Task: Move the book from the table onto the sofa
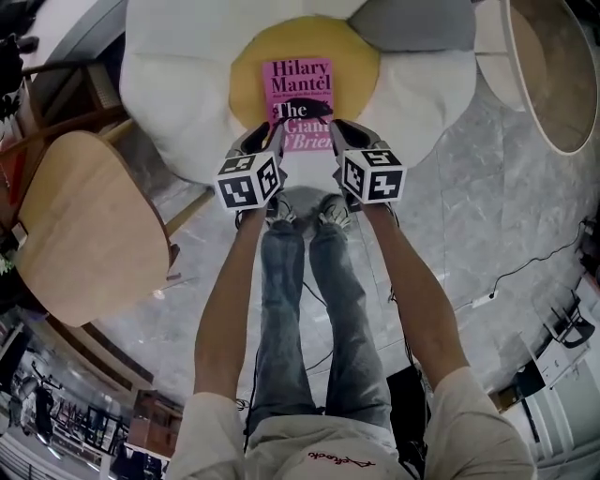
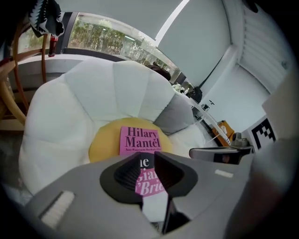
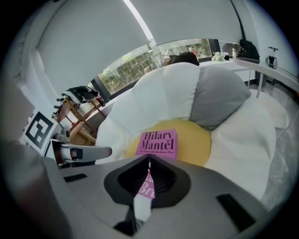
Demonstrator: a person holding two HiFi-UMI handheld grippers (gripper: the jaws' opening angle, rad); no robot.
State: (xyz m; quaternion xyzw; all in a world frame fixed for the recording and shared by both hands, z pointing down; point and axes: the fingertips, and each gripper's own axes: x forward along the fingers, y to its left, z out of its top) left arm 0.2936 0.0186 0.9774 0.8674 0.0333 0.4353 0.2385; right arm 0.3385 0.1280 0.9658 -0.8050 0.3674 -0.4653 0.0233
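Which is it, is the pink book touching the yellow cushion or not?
Touching. The right gripper view shows the pink book lying flat on the yellow cushion, with yellow showing around its top and sides and no gap beneath it.

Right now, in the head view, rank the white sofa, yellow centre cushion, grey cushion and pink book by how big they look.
1. white sofa
2. yellow centre cushion
3. pink book and grey cushion look about alike; both are only partly visible, so I won't rank them.
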